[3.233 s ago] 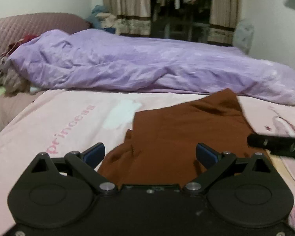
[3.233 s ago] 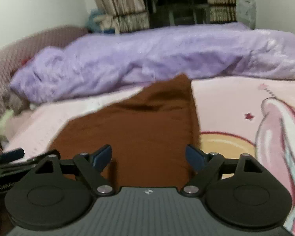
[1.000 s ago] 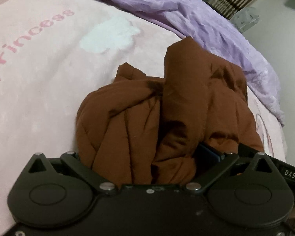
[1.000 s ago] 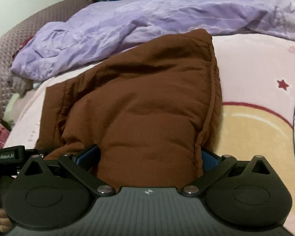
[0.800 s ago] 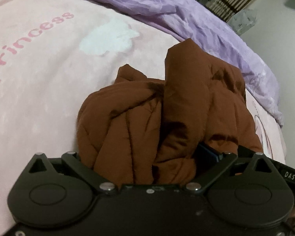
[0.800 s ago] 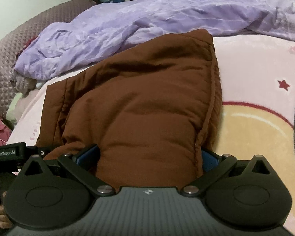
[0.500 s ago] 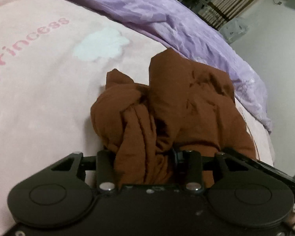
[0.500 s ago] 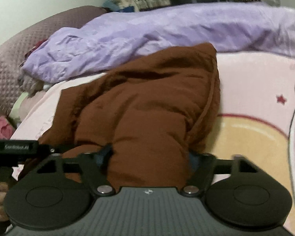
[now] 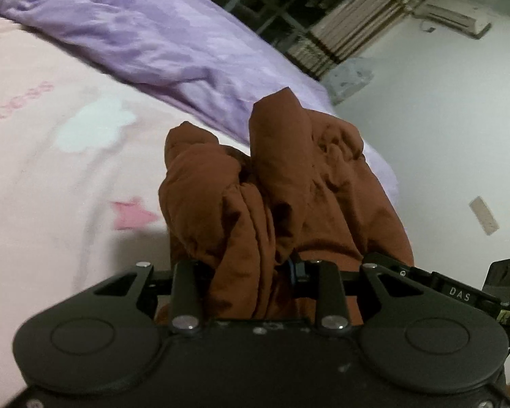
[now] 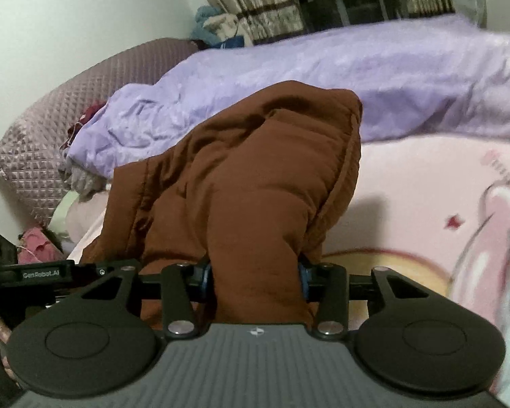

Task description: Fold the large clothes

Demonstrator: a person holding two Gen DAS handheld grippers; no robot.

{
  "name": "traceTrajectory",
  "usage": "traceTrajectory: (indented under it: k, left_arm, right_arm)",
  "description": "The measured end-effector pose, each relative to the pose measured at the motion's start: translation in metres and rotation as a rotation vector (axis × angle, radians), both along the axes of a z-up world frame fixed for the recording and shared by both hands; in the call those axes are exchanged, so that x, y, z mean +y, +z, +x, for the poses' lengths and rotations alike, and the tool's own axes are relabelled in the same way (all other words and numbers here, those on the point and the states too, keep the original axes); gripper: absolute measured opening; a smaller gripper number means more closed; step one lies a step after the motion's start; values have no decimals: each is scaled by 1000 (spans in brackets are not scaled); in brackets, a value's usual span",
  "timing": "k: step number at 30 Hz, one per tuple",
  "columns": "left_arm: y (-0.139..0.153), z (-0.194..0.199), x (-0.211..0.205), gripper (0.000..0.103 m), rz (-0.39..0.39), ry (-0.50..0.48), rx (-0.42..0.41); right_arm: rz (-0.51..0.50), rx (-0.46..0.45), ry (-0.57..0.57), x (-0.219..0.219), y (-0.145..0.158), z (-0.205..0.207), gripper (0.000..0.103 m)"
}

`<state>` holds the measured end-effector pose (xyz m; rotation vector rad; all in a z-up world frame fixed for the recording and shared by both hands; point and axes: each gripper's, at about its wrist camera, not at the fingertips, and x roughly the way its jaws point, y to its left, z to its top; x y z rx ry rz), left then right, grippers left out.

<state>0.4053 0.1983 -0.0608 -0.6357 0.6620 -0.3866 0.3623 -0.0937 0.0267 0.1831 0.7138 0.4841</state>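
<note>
While my left gripper point(image 9: 251, 272) clamps a bunched fold of the brown jacket point(image 9: 282, 183), only its view shows the wall at 3 o'clock. My right gripper point(image 10: 255, 277) pinches the same jacket point(image 10: 248, 170), raised above the pink blanket point(image 10: 408, 187), and alone shows the quilted headboard point(image 10: 44, 136) at 9 o'clock. At 12 o'clock, a purple duvet point(image 10: 357, 78) lies behind.

Left gripper point(image 9: 251, 272) clamped on bunched brown jacket point(image 9: 289, 187), raised over pink blanket point(image 9: 51, 170); purple duvet point(image 9: 136, 34) behind; right gripper point(image 9: 459, 292) just beside
</note>
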Motion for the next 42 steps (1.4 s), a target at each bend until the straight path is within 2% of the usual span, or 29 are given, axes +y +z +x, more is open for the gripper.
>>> traceTrajectory:
  k: [4, 9, 13, 16, 18, 19, 20, 22, 24, 25, 27, 28, 29, 30, 31, 34, 37, 39, 40, 41, 42]
  left_arm:
    - [16, 5, -52, 29, -12, -78, -36]
    - [25, 20, -140, 29, -27, -207, -59]
    - [3, 45, -202, 29, -52, -316, -6]
    - [-31, 63, -234, 30, -55, -350, 71]
    - [-57, 72, -246, 34, -45, -355, 121]
    - [-70, 78, -250, 40, -24, -356, 147]
    - [-80, 83, -253, 51, -9, -357, 171]
    - [-98, 86, -247, 66, -13, -352, 211]
    - [-94, 89, -230, 69, -41, -324, 224]
    - [-83, 85, -222, 69, -47, -303, 192]
    - [-52, 68, -219, 73, 26, -213, 89]
    - [-36, 62, -224, 79, 82, -180, 22]
    - [-21, 54, -233, 83, 140, -154, -50]
    - [-8, 46, -247, 85, 197, -129, -124]
    - [2, 40, -262, 87, 242, -107, -181]
    - [1, 36, -308, 90, 332, -82, -296]
    - [-28, 65, -345, 90, 431, -61, -275]
    - [-63, 86, -361, 93, 542, -48, -192]
    - [-81, 88, -361, 95, 553, -56, -161]
    - [-96, 92, -358, 95, 522, -53, -139]
    - [-99, 99, -356, 95, 485, -47, -125]
  right_arm:
    - [2, -6, -58, -54, 20, -8, 51]
    - [4, 0, -162, -139, 32, -15, 52]
    - [34, 9, -256, -204, 14, -16, 53]
    - [72, 60, -295, -239, -20, -9, 54]
    - [86, 107, -310, -255, -51, -3, 57]
    - [83, 130, -316, -259, -67, 0, 63]
    - [88, 152, -328, -262, -83, 4, 76]
    - [179, 140, -327, -279, -101, 4, 86]
    - [288, 136, -351, -297, -104, -1, 86]
    - [291, 133, -391, -308, -99, -4, 85]
    - [241, 51, -549, -314, -76, -17, 78]
    - [213, -30, -606, -310, -63, -24, 74]
    - [193, -119, -614, -303, -50, -29, 67]
    - [182, -170, -602, -294, -41, -30, 61]
    - [170, -196, -585, -282, -34, -27, 54]
    - [95, -198, -556, -245, -37, 2, 53]
    - [-13, -170, -555, -222, -68, 35, 50]
    - [-69, -79, -536, -215, -102, 57, 49]
    - [-83, -35, -537, -222, -116, 56, 48]
    - [-110, -12, -531, -221, -127, 60, 48]
    - [-130, -17, -527, -221, -127, 58, 48]
